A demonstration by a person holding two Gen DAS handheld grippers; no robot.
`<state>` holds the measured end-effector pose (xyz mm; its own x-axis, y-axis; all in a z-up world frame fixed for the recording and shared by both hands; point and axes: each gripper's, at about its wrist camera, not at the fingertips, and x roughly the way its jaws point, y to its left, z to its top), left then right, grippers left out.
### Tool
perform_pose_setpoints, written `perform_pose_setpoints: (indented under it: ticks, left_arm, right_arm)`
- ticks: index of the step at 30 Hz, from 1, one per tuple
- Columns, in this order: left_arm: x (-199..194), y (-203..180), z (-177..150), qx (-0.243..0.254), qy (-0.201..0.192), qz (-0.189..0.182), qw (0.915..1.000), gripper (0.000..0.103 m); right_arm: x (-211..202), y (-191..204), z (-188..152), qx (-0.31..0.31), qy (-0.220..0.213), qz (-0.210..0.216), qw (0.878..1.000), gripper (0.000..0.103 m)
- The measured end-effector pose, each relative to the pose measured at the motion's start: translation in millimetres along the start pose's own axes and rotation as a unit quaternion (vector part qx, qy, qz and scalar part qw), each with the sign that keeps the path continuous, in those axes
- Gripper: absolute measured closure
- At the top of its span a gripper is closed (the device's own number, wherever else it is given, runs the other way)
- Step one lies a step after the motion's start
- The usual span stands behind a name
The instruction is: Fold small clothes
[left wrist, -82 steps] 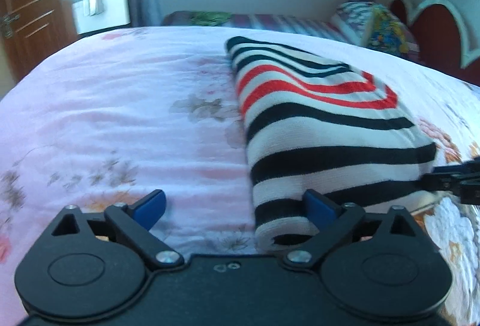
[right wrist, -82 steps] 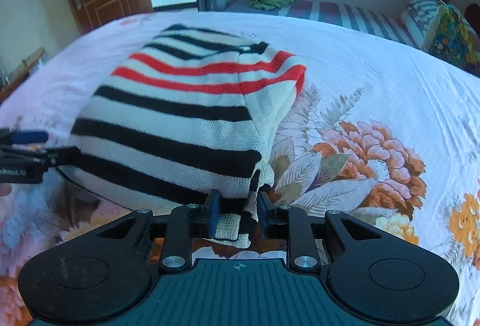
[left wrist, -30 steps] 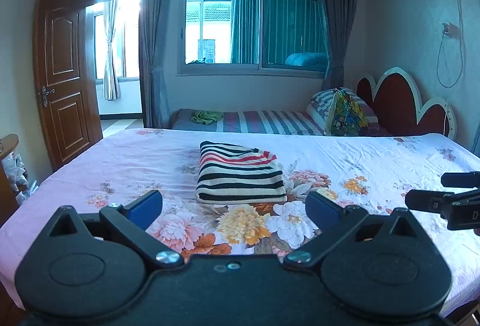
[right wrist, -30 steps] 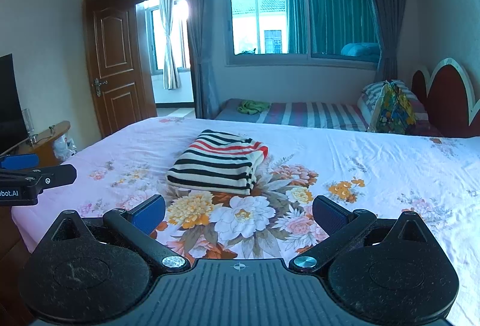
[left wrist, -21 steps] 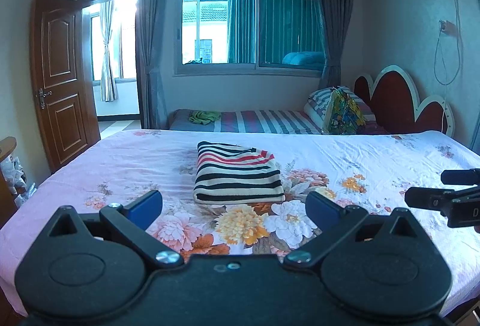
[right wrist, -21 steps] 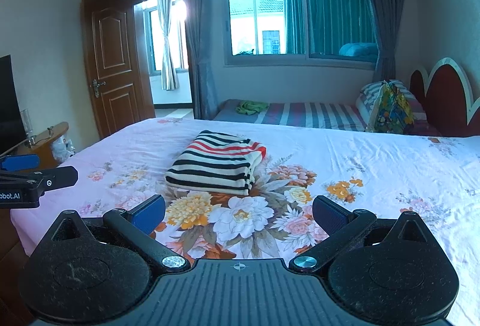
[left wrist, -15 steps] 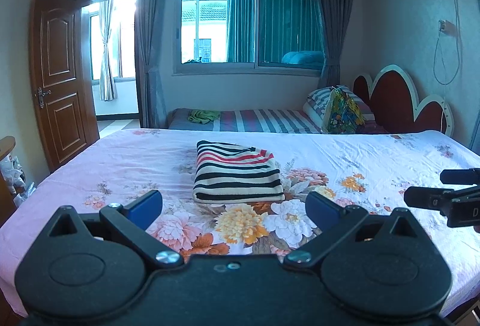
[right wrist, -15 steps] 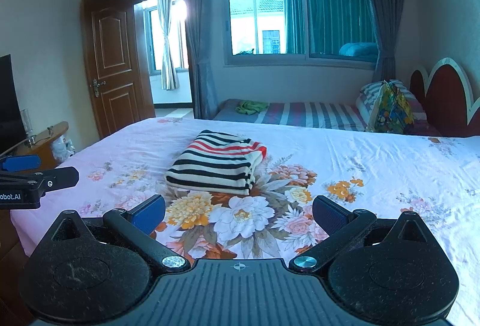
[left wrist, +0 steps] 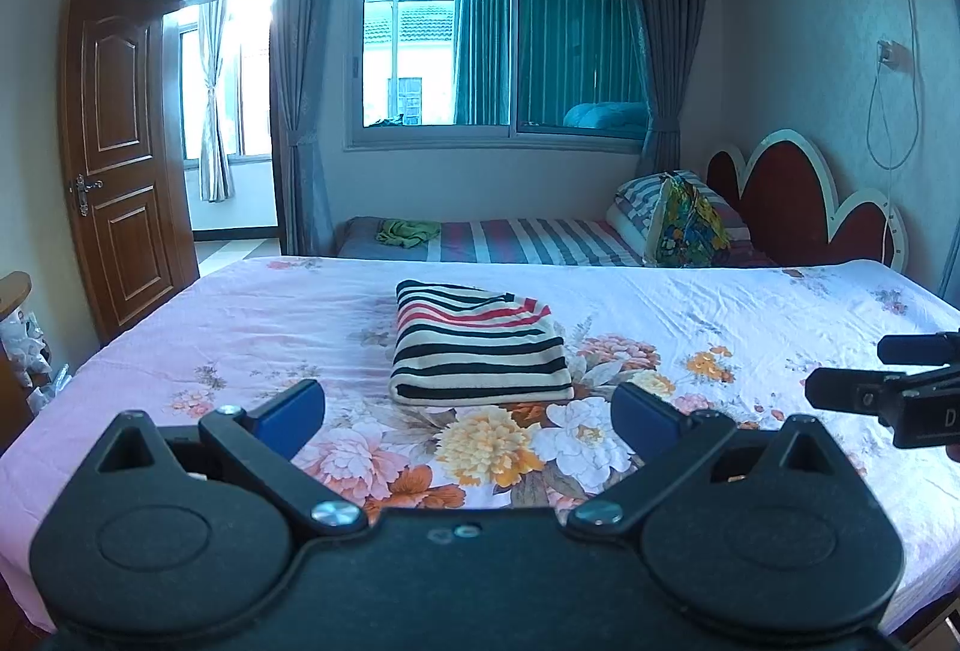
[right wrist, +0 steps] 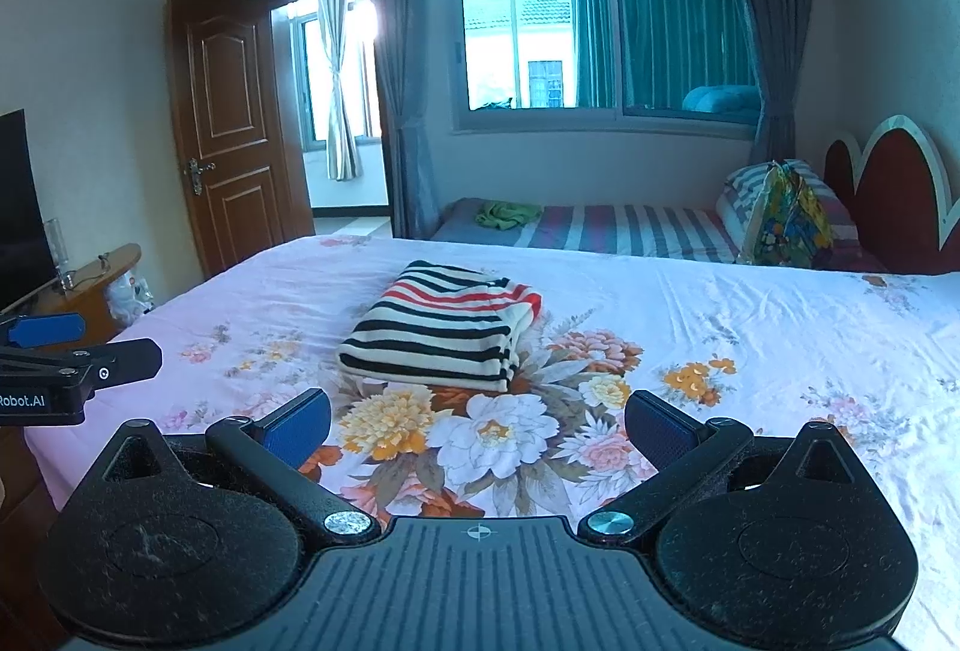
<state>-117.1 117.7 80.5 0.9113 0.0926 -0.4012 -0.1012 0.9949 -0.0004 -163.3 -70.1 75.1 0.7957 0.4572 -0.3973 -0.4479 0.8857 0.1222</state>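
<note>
Daylight is admitted through the window (left wrist: 498,57) and the open doorway (right wrist: 342,93), both blown out to white glare; the room is cast bluish and dim; straight lines are bowed and corners darkened by fisheye distortion.

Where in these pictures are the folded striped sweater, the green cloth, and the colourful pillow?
folded striped sweater (left wrist: 477,351), left wrist view, middle of its top face.
green cloth (left wrist: 407,233), left wrist view, centre of the crumpled heap on the far striped bed.
colourful pillow (right wrist: 786,219), right wrist view, middle of its patterned side.
</note>
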Motion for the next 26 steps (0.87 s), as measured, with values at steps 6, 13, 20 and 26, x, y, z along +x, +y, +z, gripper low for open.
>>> perform_pose_setpoints:
  ticks: [6, 13, 20, 26]
  left_arm:
    - [3, 3, 0, 0.002, 0.0, -0.003, 1.0, 0.001]
    - [4, 3, -1, 0.002, -0.001, -0.003, 1.0, 0.001]
    - [7, 5, -3, 0.01, -0.012, 0.008, 0.9998, 0.001]
    - [12, 12, -2, -0.013, -0.001, 0.003, 0.9999, 0.001]
  right_arm:
    - [3, 0, 1, -0.002, 0.001, 0.003, 1.0, 0.0]
    - [4, -1, 2, -0.003, 0.001, 0.004, 1.0, 0.0]
    - [4, -4, -1, -0.003, 0.004, 0.003, 1.0, 0.0]
    - [4, -6, 1, -0.002, 0.002, 0.005, 1.0, 0.0]
